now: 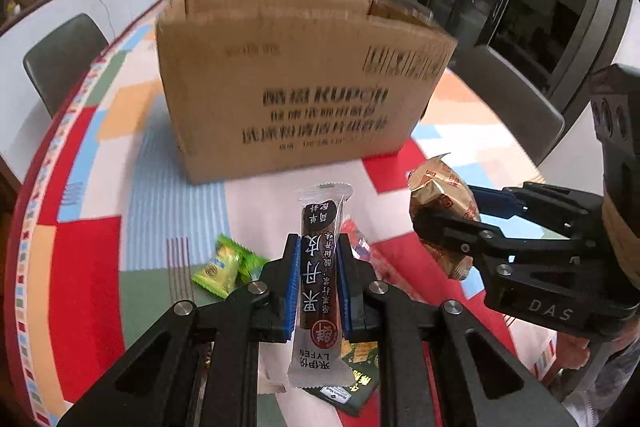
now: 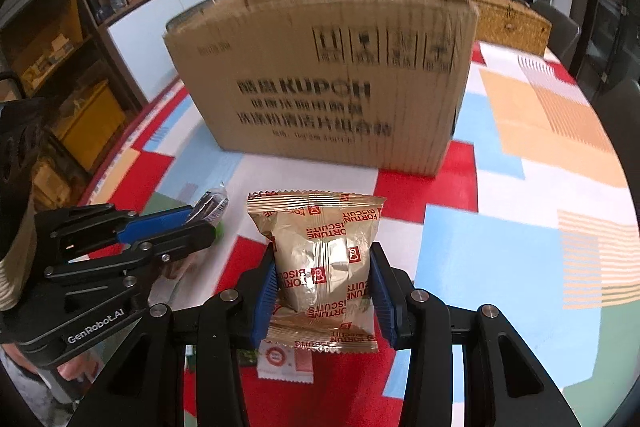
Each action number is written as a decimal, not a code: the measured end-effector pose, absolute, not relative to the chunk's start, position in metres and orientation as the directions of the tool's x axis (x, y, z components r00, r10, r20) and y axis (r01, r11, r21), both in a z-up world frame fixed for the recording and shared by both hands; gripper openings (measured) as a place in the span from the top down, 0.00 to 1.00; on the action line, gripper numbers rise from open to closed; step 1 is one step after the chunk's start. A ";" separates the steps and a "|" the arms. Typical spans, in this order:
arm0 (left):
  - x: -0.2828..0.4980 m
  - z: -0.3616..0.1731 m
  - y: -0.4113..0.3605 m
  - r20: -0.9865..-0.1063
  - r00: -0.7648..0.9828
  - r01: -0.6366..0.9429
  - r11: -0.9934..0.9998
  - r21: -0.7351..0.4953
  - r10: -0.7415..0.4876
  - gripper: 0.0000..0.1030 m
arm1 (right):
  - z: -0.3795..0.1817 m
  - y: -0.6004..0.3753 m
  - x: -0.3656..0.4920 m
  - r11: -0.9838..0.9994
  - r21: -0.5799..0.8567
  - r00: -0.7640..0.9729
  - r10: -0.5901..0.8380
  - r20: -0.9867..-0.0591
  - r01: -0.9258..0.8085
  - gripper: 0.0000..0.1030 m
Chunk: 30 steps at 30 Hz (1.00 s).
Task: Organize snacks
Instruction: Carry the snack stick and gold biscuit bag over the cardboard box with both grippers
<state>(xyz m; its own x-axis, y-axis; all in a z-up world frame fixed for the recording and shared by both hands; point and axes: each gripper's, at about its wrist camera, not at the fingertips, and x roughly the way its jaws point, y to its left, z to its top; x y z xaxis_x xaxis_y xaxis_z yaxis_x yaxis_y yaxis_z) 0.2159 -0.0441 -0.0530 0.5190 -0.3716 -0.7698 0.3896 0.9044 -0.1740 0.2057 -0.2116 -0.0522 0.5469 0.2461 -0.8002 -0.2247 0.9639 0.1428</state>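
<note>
My left gripper (image 1: pixel 319 247) is shut on a long dark fruit-leather bar (image 1: pixel 320 267) in a clear wrapper, held lengthwise above the table. My right gripper (image 2: pixel 323 267) is shut on a gold fortune-biscuit packet (image 2: pixel 320 259), also lifted off the cloth. The same gold packet (image 1: pixel 444 215) shows at the right of the left wrist view, between the right gripper's fingers (image 1: pixel 452 231). In the right wrist view the left gripper (image 2: pixel 204 217) sits at the left with the bar's end (image 2: pixel 210 205) sticking out. A tall cardboard box (image 1: pixel 296 79) (image 2: pixel 332 75) stands just beyond both.
A green candy packet (image 1: pixel 224 269) lies on the colourful tablecloth (image 1: pixel 88 259) at the left. More snack packets (image 1: pixel 352 383) (image 2: pixel 286 361) lie under the grippers. Dark chairs (image 1: pixel 60 59) ring the table, and a woven basket (image 2: pixel 512 23) stands behind the box.
</note>
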 end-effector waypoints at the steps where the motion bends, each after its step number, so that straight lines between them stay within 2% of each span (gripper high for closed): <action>1: 0.215 -0.047 -0.043 -0.759 0.532 0.390 0.904 -0.173 -0.375 0.83 | -0.048 -0.211 0.205 0.964 0.141 0.556 0.247 -0.794 -0.226 0.58; 19: 0.238 0.055 -0.031 -0.590 0.710 0.393 0.912 -0.119 -0.383 0.83 | 0.040 -0.205 0.226 0.965 0.124 0.737 0.257 -0.625 -0.231 0.58; 30: 0.284 0.086 -0.030 -0.541 0.760 0.372 0.924 -0.092 -0.360 0.83 | 0.071 -0.204 0.264 0.960 0.148 0.760 0.278 -0.588 -0.237 0.58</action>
<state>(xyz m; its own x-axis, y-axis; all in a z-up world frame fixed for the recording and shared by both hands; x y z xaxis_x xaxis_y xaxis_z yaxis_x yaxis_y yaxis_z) 0.2835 -0.0295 0.0860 0.7602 -0.3598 -0.5410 0.3716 0.9238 -0.0922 0.2638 -0.2040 0.0713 0.7595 0.2782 -0.5880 -0.2369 0.9602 0.1482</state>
